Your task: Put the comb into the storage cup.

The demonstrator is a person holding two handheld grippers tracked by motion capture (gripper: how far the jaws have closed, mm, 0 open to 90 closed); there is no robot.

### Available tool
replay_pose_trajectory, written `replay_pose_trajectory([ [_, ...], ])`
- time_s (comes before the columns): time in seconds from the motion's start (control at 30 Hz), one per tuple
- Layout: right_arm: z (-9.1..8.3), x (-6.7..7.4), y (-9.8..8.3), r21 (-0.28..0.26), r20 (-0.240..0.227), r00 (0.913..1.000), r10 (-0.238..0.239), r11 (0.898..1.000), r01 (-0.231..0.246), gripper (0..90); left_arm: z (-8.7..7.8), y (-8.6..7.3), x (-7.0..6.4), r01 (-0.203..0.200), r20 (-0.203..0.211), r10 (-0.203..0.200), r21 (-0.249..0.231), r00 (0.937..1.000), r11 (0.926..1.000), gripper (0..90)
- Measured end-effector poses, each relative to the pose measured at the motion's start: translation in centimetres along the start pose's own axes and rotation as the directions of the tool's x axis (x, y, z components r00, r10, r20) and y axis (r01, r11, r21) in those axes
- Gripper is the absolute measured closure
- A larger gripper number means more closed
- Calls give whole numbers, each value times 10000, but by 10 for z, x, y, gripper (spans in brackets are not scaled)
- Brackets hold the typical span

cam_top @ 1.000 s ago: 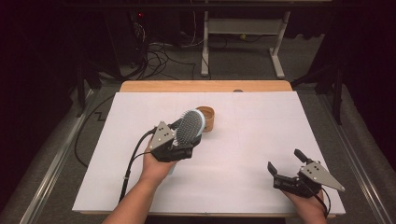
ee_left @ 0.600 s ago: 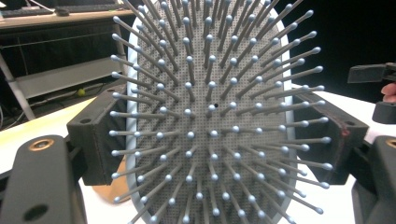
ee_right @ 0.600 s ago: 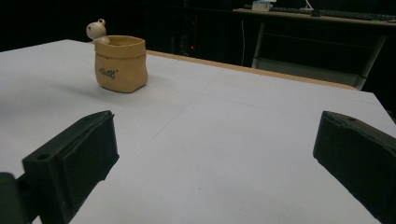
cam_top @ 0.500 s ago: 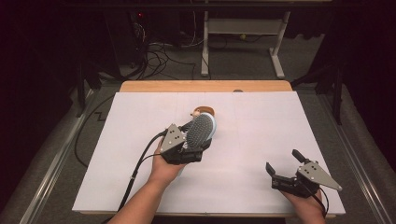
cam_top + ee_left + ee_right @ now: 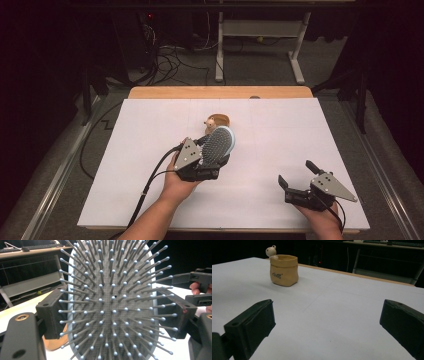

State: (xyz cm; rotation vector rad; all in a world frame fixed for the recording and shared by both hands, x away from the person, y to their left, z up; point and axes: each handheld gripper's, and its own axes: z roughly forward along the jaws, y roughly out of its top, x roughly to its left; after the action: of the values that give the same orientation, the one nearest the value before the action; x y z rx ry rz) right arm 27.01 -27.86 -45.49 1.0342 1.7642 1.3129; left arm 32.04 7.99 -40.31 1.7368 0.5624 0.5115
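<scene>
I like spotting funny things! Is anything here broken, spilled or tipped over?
Nothing looks broken or spilled. The little tan pot with a bear figure on its rim stands upright on the white table. The left gripper holds a hairbrush, bristles up, just in front of the pot.

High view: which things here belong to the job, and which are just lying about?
In the job:
- grey oval paddle hairbrush, clamped in left gripper
- tan sack-shaped ceramic pot

Lying about:
- open right gripper, idle
- white metal desk frame
- black floor cables
</scene>
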Motion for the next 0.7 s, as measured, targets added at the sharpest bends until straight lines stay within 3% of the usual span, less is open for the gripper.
replay_pose_trajectory([
  [0.37,16,14,8,272,-486,9988,109,9996,-96,11,-3,0,-1,-91,26,91,-49,10000,9999,200],
  [0.53,26,20,15,475,-716,9973,-154,9987,188,16,-3,-1,0,-91,23,91,25,10000,10000,200],
  [0.7,36,27,21,451,-986,9951,-94,9989,139,15,-5,-2,2,-89,-27,89,-1,10000,10000,200],
])
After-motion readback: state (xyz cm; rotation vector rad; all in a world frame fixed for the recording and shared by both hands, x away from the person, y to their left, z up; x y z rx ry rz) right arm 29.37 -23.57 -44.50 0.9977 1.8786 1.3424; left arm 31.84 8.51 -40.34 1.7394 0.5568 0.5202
